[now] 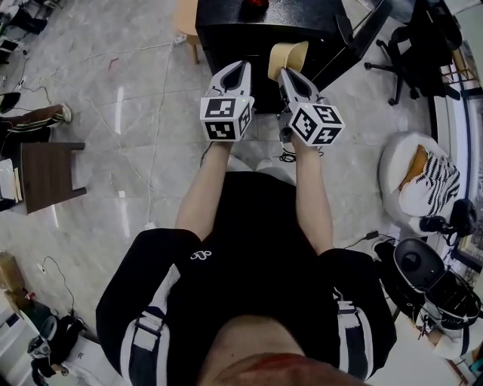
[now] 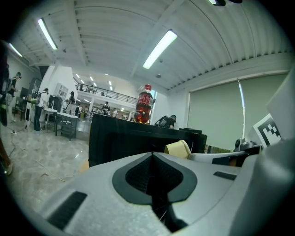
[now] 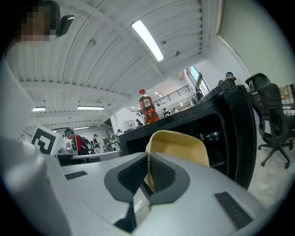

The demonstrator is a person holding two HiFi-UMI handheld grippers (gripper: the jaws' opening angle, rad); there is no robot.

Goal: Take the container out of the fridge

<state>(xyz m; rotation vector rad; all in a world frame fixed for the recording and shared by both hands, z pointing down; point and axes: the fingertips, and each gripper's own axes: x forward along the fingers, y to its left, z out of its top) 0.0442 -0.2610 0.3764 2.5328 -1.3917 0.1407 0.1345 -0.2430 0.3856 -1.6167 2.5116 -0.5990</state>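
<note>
The container (image 1: 287, 57) (image 3: 182, 147) is a plain tan tub with no print on it that I can read. It's held in the air just in front of the fridge (image 1: 302, 22), at the open front, nearer the door side. The right gripper (image 1: 287, 75) (image 3: 148, 159) has it. The two dark pads (image 3: 161, 173) are clamped on one thin wall of the tub, one pad inside and one outside. The rest of the tub sticks out past the fingertips toward the fridge opening. It sits tipped, w/ the hollow turned partly back toward the gripper, and the pale rim arches over the top in the right gripper view. I can't tell its long axis for sure.

The left gripper (image 1: 238, 69) (image 2: 153, 156) hangs just beside it, on the side of the tub away from the door. Its jaws are pressed together w/ nothing between them. The tips point at the fridge front (image 2: 120, 143). Each gripper's cube carries black-and-white square markers.

The fridge is a low black box, and its door (image 1: 362, 34) is swung wide open. On top of it stands a bottle (image 2: 144, 105) (image 3: 148, 108) of dark red drink w/ a red cap. Its label is too blurred to read.

Out past the open door is a black office chair (image 1: 411, 45). Well off on the fridge's other side, a small dark wooden table (image 1: 49, 173) stands on the pale marble floor (image 1: 128, 113).
</note>
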